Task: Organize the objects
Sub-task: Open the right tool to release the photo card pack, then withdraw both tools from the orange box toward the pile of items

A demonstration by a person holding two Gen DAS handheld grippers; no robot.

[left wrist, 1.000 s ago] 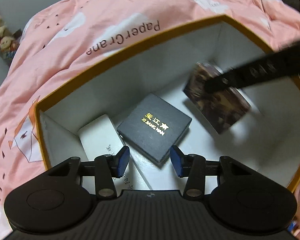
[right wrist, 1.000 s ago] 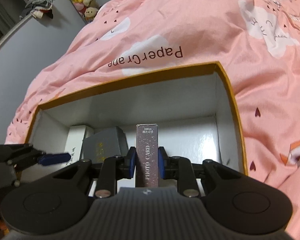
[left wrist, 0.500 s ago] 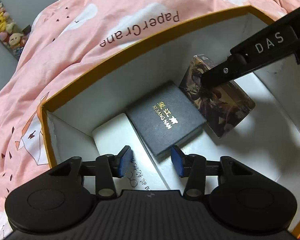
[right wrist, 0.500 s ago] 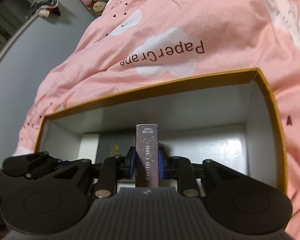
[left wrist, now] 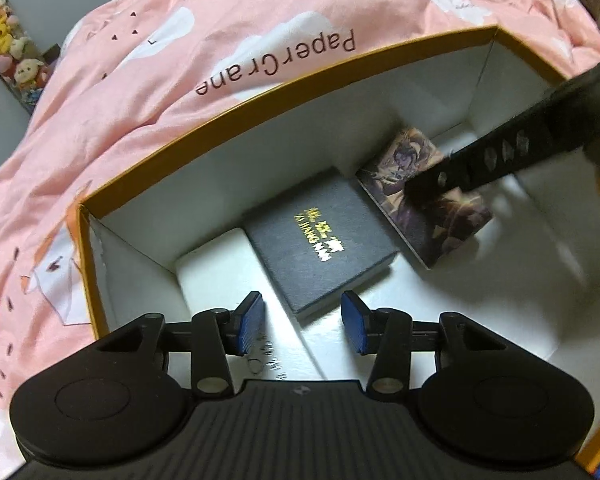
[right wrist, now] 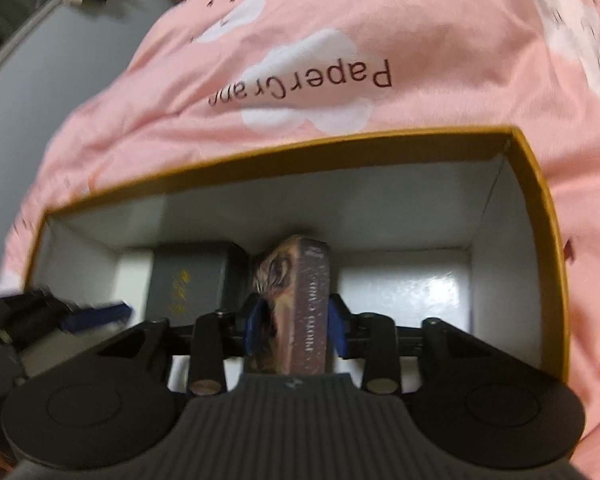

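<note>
The photo card box (right wrist: pixel 310 308) stood on its narrow edge inside the open storage box (right wrist: pixel 540 208), its speckled spine toward the right wrist camera and its illustrated face turned to the left. The right tool (right wrist: pixel 296 326) had its blue pads (right wrist: pixel 338 330) on either side of it; a slim gap showed beside the pack, so whether they were pinching it or had just let go could not be told. From the left wrist view the same pack (left wrist: pixel 424 200) sat tilted on the white floor of the storage box (left wrist: pixel 260 92), with the dark arm of the right tool (left wrist: pixel 500 160) crossing over it, blurred.

Just beside the pack, to its left, lay a black box (left wrist: pixel 320 240) with gold lettering on its lid, flat on the floor. A white box (left wrist: pixel 216 276) lay against that one's far side, near the left wall. The left tool (left wrist: pixel 302 326) hovered above them with its pads (left wrist: pixel 250 326) spread apart, holding nothing.

The storage box, orange rimmed and white inside, rested on a bed covered by a pink quilt (left wrist: pixel 140 80) printed with clouds and the words "PaperCrane". Plush toys (left wrist: pixel 4 48) sat in the far left corner of the room.
</note>
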